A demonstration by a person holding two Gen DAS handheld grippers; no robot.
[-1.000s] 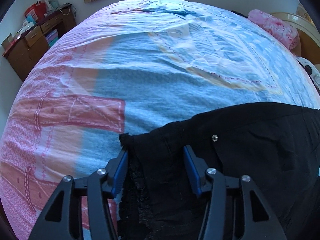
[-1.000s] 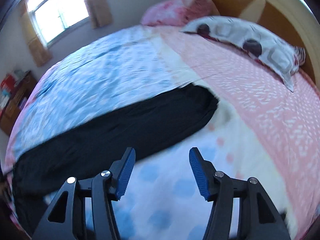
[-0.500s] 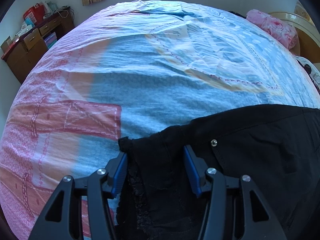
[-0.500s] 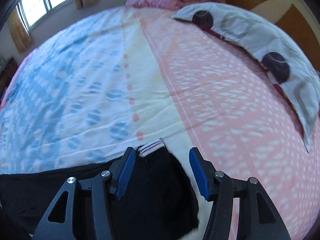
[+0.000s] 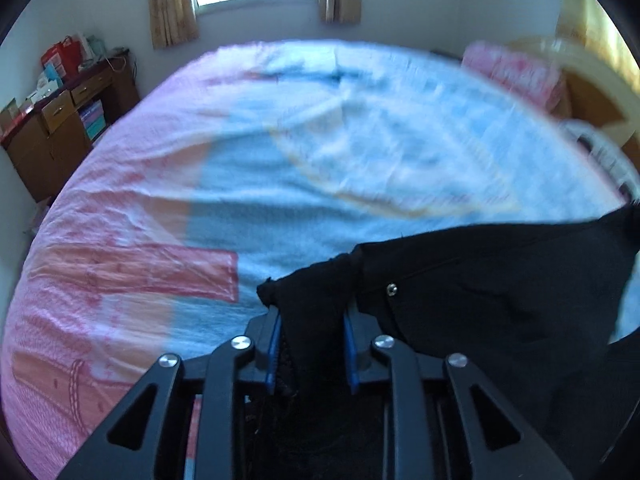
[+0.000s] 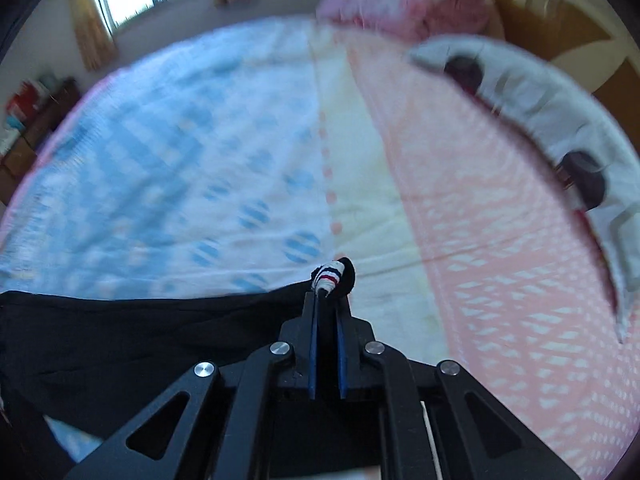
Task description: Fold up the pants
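Note:
The black pants (image 5: 472,292) hang stretched between my two grippers above the bed. In the left wrist view my left gripper (image 5: 312,320) is shut on the bunched waistband end, with a metal button (image 5: 391,289) just to its right. In the right wrist view my right gripper (image 6: 326,300) is shut on the leg cuff, where a white, red and blue striped trim (image 6: 329,274) sticks out past the fingertips. The black cloth (image 6: 140,328) runs off to the left from there.
The bed (image 5: 280,168) has a pink and blue patterned sheet. A pink pillow (image 6: 404,4) and a grey pillow with dark spots (image 6: 552,120) lie by the wooden headboard (image 6: 560,16). A wooden cabinet (image 5: 60,120) stands left of the bed, under a window.
Both grippers have closed on the pants, the left on the waistband and the right on the cuff. Both have risen, lifting the cloth off the sheet. The views are blurred by motion.

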